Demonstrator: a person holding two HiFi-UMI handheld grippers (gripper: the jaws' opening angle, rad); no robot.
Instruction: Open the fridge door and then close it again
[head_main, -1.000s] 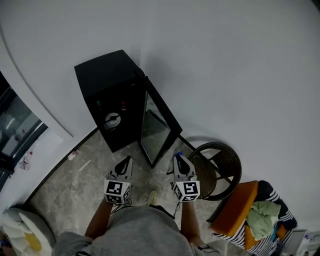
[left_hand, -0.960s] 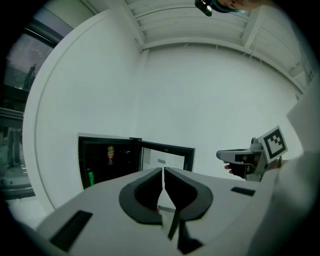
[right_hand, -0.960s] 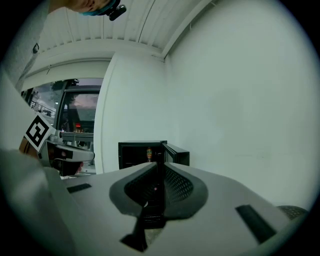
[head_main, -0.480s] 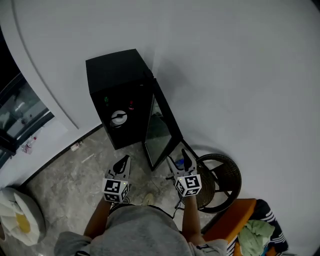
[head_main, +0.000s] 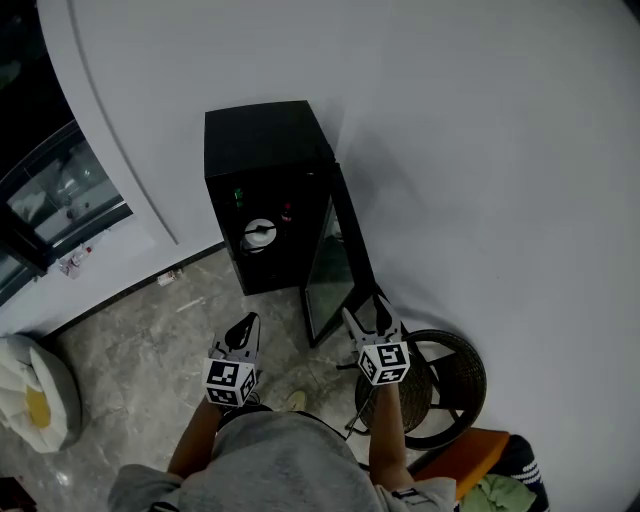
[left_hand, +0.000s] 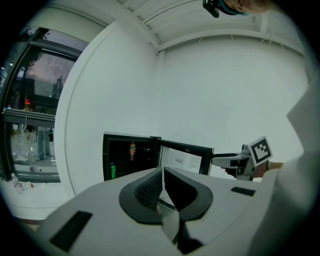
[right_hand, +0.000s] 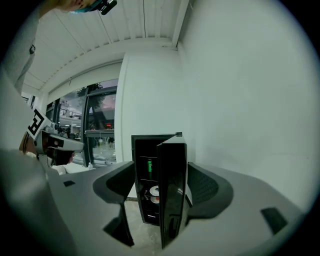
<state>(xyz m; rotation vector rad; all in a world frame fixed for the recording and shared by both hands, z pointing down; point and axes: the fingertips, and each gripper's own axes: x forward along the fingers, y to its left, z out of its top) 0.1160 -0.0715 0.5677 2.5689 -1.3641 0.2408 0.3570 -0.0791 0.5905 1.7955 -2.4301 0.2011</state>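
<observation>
Small black box-shaped fridge against the white wall, its glass-fronted black door swung wide open.
The right gripper sits at the door's free edge, at 5 o'clock from the fridge; its jaws are opening, the edge between them and the pads off it. The left gripper, at 6 o'clock from the fridge, is clenched on nothing. A round dark wicker chair stands at 4 o'clock from the right gripper.

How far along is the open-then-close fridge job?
Opening looks done: the fridge door stands swung wide from the fridge. In hand: the right gripper, jaws opening, straddles the door's free edge without pressing it. The left gripper is shut, empty. Closing is left.
</observation>
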